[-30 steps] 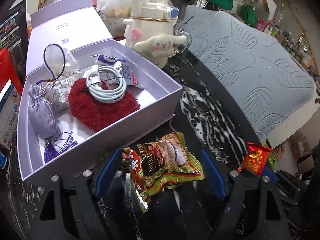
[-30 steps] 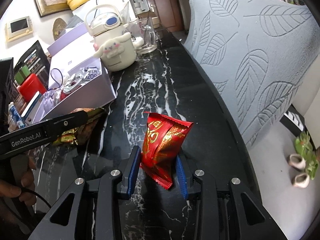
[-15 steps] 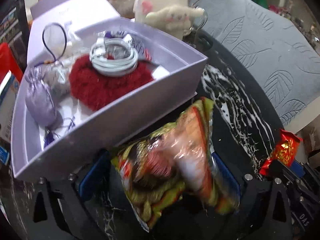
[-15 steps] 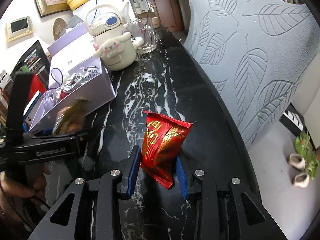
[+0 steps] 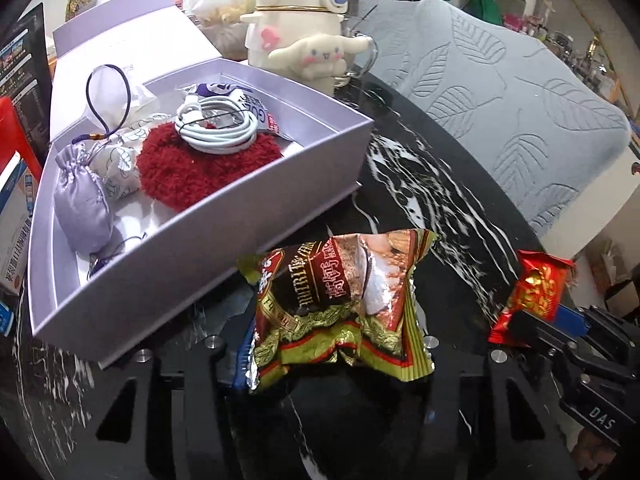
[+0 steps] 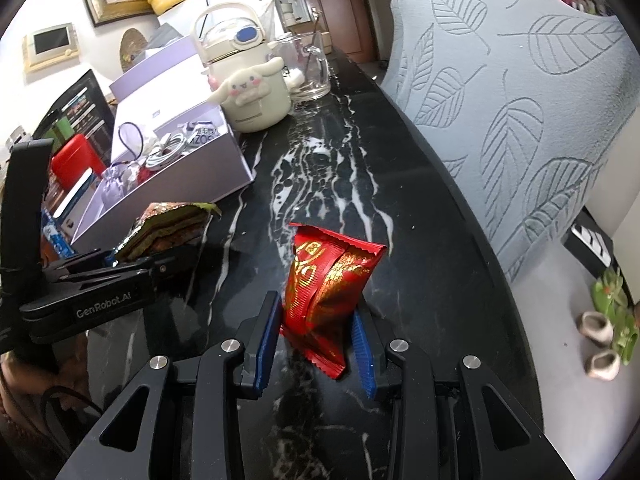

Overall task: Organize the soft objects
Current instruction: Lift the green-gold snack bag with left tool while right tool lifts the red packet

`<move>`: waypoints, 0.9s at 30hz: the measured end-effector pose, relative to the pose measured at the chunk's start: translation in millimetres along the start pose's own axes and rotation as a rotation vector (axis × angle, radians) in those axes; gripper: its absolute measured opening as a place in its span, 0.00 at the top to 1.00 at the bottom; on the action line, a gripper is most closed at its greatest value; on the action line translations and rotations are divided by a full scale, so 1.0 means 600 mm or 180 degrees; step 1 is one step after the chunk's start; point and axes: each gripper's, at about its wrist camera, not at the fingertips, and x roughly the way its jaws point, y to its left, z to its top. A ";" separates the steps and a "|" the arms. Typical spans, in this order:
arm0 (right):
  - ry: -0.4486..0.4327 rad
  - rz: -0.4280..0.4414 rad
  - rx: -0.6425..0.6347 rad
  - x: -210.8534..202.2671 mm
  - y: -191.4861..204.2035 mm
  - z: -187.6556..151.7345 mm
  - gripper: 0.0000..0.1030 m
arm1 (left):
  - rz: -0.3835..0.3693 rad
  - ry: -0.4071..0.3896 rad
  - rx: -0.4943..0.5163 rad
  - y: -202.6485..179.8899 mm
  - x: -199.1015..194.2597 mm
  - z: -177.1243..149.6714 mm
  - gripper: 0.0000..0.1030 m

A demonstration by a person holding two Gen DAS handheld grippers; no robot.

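The left black plastic handheld gripper (image 5: 336,344) has a skeletal frame with triangular cut-outs, round silver screw heads along its links, and ribbed blue pads lining its fingers (image 5: 244,356). From the right wrist view its side bears white lettering, "GenRobot.AI". The right black plastic handheld gripper (image 6: 316,344) is built alike: silver screws, triangular openings, ribbed blue fingers (image 6: 267,340). Its flank shows white letters "DAS" in the left wrist view. A thin black cable loops below the left gripper's body.
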 end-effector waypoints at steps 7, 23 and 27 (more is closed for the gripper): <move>0.0012 0.0071 -0.0017 -0.013 0.013 -0.020 0.67 | -0.0127 -0.0024 0.0059 -0.004 -0.024 -0.025 0.55; 0.0210 0.0505 -0.0406 -0.030 0.080 -0.069 0.67 | -0.0147 0.0009 0.0118 0.040 -0.108 -0.113 0.55; 0.0288 0.0641 -0.0578 -0.027 0.109 -0.077 0.67 | -0.0059 0.0044 0.0062 0.062 -0.130 -0.148 0.55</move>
